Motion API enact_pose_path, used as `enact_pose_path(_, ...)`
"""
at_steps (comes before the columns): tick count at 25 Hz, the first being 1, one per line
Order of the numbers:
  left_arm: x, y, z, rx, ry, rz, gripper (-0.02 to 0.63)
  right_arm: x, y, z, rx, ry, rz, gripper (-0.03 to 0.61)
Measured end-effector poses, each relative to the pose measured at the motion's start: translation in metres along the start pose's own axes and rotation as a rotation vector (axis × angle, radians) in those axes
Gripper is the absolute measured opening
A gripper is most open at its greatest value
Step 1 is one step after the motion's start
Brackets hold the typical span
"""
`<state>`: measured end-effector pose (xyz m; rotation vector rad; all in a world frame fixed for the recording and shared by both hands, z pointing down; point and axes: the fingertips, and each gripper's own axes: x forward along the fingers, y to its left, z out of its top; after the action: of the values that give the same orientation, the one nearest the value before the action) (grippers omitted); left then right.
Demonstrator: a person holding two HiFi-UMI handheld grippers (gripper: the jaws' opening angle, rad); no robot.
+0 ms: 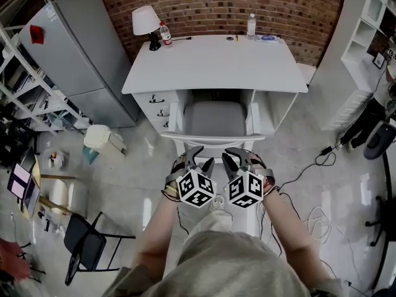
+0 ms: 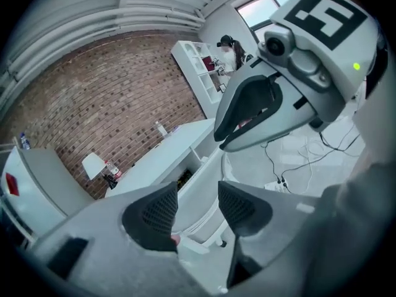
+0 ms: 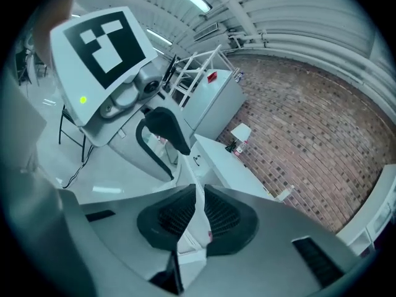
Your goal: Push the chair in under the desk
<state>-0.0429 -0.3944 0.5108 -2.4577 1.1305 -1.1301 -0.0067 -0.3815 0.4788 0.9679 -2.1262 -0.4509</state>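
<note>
Side by side before the person's chest, the left gripper (image 1: 201, 158) and right gripper (image 1: 235, 156) point forward and down, marker cubes facing up. In the left gripper view the jaws stand well apart, and nothing lies against either of the pads (image 2: 158, 212). In the right gripper view the jaws are drawn almost together, with only a thin slit between the ribbed pads (image 3: 179, 218). White shows through that slit, and nothing there reads as pinched. Neither gripper touches anything.

Just beyond their tips is the chair (image 1: 213, 117). Its white back rail is nearest the person. Its grey seat sits in the knee space of the desk (image 1: 216, 64), between the armrests and partly under the desktop's front edge. Drawers (image 1: 158, 110) fill the desk's left side.

On the desktop's far left corner stand a lamp (image 1: 146, 20) and a red-labelled bottle (image 1: 165, 34). A clear bottle (image 1: 251, 25) stands near the far right corner, against the brick wall (image 1: 216, 5). A fridge (image 1: 86, 48) stands left of the desk, with a bin (image 1: 99, 138) on the floor near it. A black chair (image 1: 86, 243) is at the lower left, white shelves (image 1: 365, 36) are on the right, and cables (image 1: 315, 218) trail across the floor to the person's right.
</note>
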Motion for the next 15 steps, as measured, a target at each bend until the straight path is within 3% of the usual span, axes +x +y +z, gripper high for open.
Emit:
enact_pose_path(7, -0.019, -0.017, 0.013, -0.126, -0.068, 0.023, 0.181, -0.027, 0.0, 0.004, 0.148, -0.041, -0.06, 0.019)
enact_pose_path(15, -0.044, -0.025, 0.027, -0.312, -0.168, 0.071, 0.049, -0.059, -0.002, 0.003, 0.345, -0.11, -0.117, 0.008)
